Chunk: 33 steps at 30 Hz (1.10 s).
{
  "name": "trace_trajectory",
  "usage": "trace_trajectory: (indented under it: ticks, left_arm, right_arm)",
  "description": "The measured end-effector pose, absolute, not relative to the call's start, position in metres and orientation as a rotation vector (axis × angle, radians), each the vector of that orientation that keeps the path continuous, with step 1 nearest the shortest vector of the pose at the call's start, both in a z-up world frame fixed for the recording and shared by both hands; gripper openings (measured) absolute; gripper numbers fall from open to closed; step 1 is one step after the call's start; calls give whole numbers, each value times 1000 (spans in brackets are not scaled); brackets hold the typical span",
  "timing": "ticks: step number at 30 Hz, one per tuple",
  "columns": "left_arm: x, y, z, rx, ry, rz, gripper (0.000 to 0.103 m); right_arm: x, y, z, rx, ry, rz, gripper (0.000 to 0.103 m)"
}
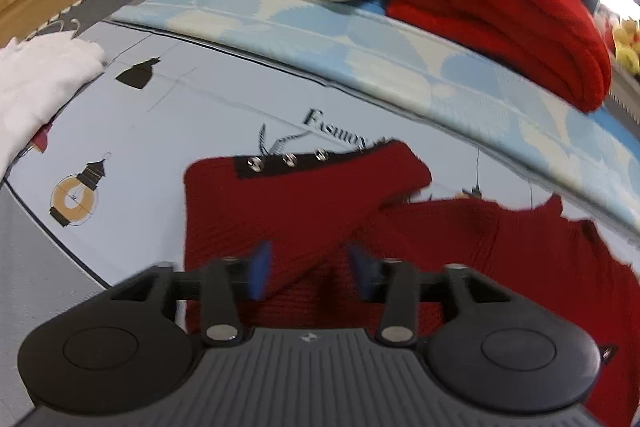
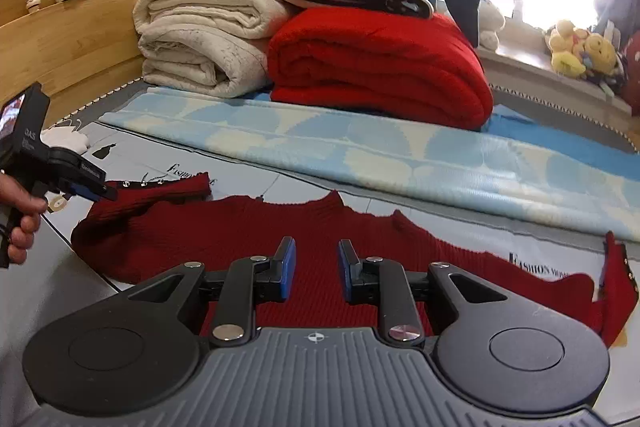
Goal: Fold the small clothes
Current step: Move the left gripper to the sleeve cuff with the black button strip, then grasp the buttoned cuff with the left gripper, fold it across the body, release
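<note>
A dark red knit sweater [image 2: 240,231] lies spread flat on the printed grey bedsheet [image 2: 460,227]. Its left sleeve [image 1: 304,195], with a black band of metal snaps, is folded in across the body. My left gripper [image 1: 310,267] hovers over that sleeve, its blue pads wide apart and nothing pressed between them. In the right wrist view a hand holds the left gripper [image 2: 108,193] at the sleeve's left end. My right gripper [image 2: 316,267] is above the sweater's lower body, open, with only the flat fabric showing beyond the gap. The other sleeve [image 2: 616,279] sticks up at the far right.
A folded red blanket [image 2: 380,67] and a cream blanket [image 2: 200,39] are stacked at the back, with pillows and a dark plush shark on top. A blue-and-white mat [image 2: 360,147] lies in front of them. White clothing [image 1: 36,87] sits at the left by the wooden headboard [image 2: 80,19].
</note>
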<state>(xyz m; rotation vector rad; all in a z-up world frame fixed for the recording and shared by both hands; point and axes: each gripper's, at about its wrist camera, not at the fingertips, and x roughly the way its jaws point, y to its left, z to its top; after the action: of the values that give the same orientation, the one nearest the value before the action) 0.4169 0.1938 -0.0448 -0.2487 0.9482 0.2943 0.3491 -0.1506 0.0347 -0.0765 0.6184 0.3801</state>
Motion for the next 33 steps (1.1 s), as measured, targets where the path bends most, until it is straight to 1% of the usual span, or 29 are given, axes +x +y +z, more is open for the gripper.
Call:
trace_trajectory:
  ticks: [7,10,13,18,19,20,22,25,30,31,33]
  left_arm:
    - [427,168,-61,-109,983,311,58]
    - [430,163,-67,-49,983,325,55]
    - [432,165,-70,-19,980,339,41]
    - [434,174,-68,-42,982,344,27]
    - [434,173,-67,-44,981,338,20]
    - [435,173,-65,-44,980,331,12]
    - [435,172,-62,-48,976,327,3]
    - [434,171,-53,-67,955,317,1]
    - [435,168,-41,-47,937,303,2]
    - [436,167,-44,-39,953,299,5]
    - [437,165,-51,-15,980,282,24]
  right_arm:
    - [349,-152,30,-78,638,368,24]
    - [349,-151,28,-73,648,371,24]
    - [350,-150,25,-81,658,373,24]
    - [353,-149,23,-73,668,372,24]
    - [354,-149,22,-69,671,369,24]
    - [355,-150,21,-65,674,365,24]
    - [356,-151,20,-53,680,361,24]
    - [358,-153,19,-38,687,357,24]
    - [361,-155,17,-17,699,348,24]
    - [362,-155,17,-13,701,348,24]
    - [362,-153,17,-10,702,350,24]
